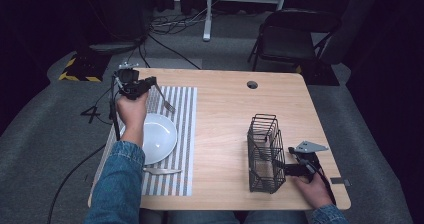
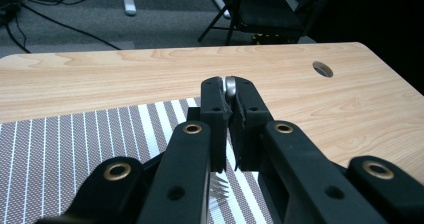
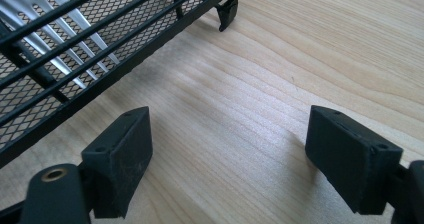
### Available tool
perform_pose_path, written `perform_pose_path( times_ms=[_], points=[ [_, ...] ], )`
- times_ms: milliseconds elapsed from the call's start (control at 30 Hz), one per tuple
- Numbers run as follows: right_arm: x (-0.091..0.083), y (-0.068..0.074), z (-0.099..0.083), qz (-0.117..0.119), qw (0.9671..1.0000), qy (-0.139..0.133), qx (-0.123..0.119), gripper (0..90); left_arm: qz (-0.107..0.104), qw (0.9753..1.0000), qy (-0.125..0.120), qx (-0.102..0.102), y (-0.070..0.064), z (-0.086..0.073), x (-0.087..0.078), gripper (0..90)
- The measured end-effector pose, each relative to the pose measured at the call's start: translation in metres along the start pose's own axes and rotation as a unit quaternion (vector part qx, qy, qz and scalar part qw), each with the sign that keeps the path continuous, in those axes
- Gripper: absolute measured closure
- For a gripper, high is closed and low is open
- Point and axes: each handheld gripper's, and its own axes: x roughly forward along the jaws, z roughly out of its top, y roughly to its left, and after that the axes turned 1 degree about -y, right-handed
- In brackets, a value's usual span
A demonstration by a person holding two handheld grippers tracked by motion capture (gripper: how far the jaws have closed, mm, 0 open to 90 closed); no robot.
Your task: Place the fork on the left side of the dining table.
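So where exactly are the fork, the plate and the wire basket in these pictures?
fork [image 1: 169,105]: high view, on its prongs, hanging over the striped mat.
plate [image 1: 162,136]: high view, on the bare white middle of the dish.
wire basket [image 1: 264,156]: high view, on its black mesh side wall.

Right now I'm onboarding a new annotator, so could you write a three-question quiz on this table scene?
1. True or false: the left gripper is shut on the fork.
2. Where does the knife lie?
A. in the black wire caddy
B. on the striped placemat, just on the person's side of the white plate
C. on bare wood
3. Fill in: the right gripper's jaws stand ____ over the wooden table.

Key: 1 true; 2 B; 3 open.
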Motion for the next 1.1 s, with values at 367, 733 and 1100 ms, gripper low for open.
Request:
perform_pose_path(
  times_ms=[367,733,1100],
  points=[
    [0.0,0.0,0.0,0.0,1.0,0.0,0.0,18.9,-0.001,1.0,0.004,-0.005,0.003,-0.002,0.003,85.5],
    [0.0,0.0,0.0,0.0,1.0,0.0,0.0,18.9,0.036,0.9992,0.013,-0.012,0.012,-0.005,-0.001,74.8],
    [0.0,0.0,0.0,-0.002,1.0,0.0,0.002,18.9,0.061,0.9976,0.024,-0.025,0.027,-0.011,-0.005,58.4]
  ],
)
